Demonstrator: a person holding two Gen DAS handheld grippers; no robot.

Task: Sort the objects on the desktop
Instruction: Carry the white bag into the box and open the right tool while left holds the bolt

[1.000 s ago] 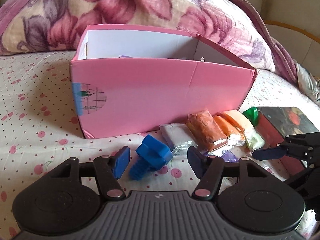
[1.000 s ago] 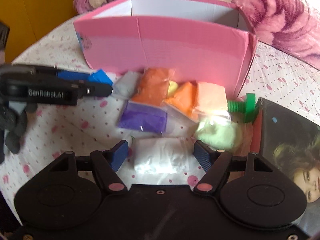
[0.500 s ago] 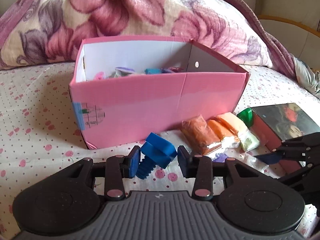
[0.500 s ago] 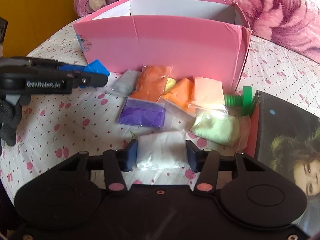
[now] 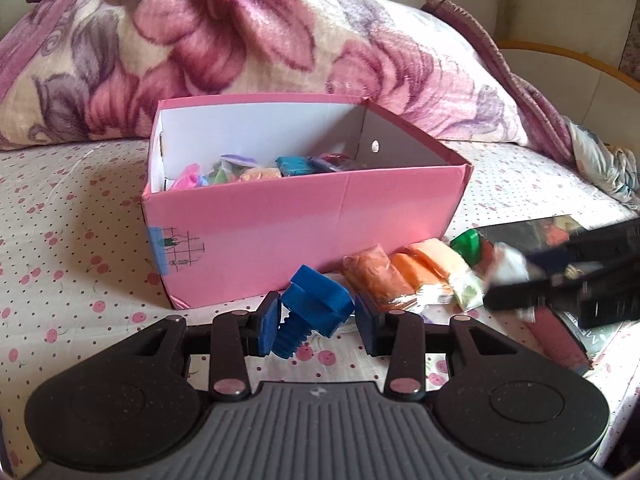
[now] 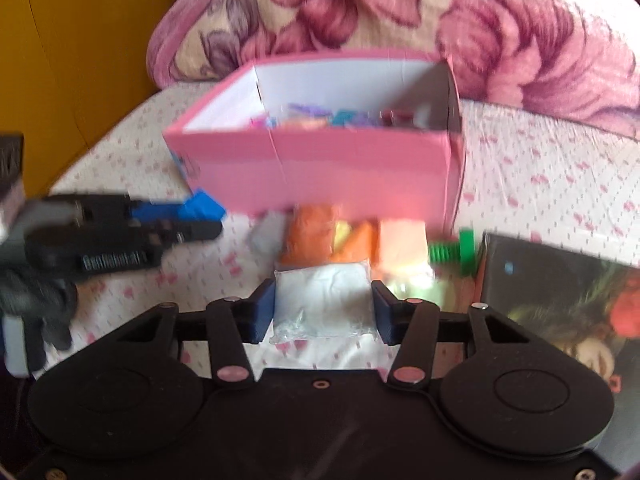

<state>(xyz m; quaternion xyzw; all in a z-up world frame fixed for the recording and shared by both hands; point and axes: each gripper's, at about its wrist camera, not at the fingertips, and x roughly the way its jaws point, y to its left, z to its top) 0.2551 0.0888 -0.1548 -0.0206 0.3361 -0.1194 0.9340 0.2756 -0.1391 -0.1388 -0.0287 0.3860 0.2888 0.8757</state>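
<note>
My left gripper (image 5: 316,322) is shut on a blue toy bolt (image 5: 312,308) and holds it above the bedsheet in front of the pink box (image 5: 304,232). My right gripper (image 6: 324,316) is shut on a white clay bag (image 6: 324,300) and holds it lifted. It also shows in the left wrist view (image 5: 508,268) at the right. Orange bags (image 5: 376,276), a peach bag (image 5: 440,258), a pale green bag (image 5: 470,294) and a green toy bolt (image 5: 468,242) lie by the box's front right corner. The box holds several coloured items (image 5: 256,170).
A dark picture book (image 6: 560,300) lies at the right. A large floral pillow (image 5: 240,52) stands behind the box. A grey bag (image 6: 266,234) lies by the box. The dotted bedsheet (image 5: 60,240) stretches to the left.
Both grippers have risen with their loads: the left lifted the blue bolt, the right lifted the white bag off the sheet. More of the box's inside now shows.
</note>
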